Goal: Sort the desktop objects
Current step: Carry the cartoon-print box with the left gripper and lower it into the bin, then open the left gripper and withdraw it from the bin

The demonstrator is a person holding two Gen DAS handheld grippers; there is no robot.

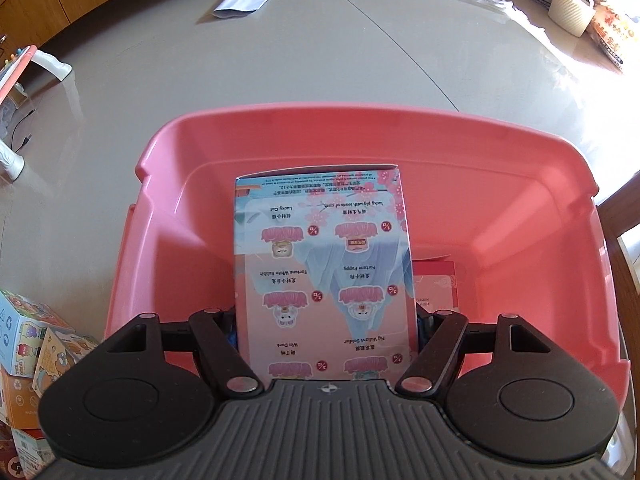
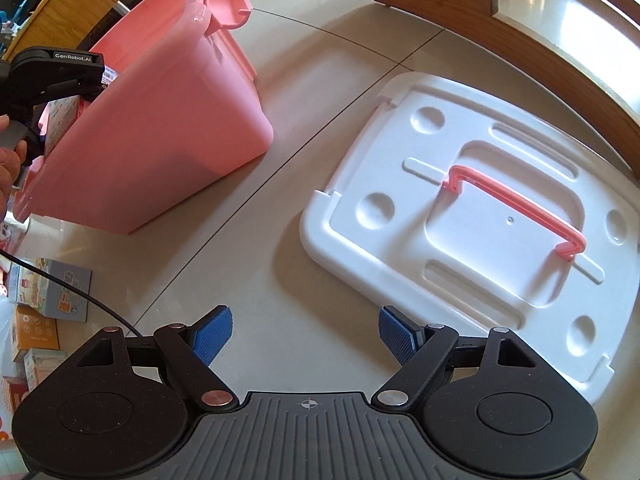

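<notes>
Glossy beige table (image 1: 280, 60), sunlit at one corner. Left gripper (image 1: 326, 320) clamping box (image 1: 320, 264) inside pink bin (image 1: 500, 208). Right gripper (image 2: 306, 334) spread, empty, beside white lid (image 2: 400, 216).

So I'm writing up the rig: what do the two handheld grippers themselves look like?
Both are black, with two round side discs, a ribbed grey centre plate bearing a crosshair mark, and linkage arms on silver pivots. The right gripper has blue textured pads. Seen from the right wrist view, the left gripper carries white "GenRobot.AI" lettering, and a thin black cable trails below it.
</notes>
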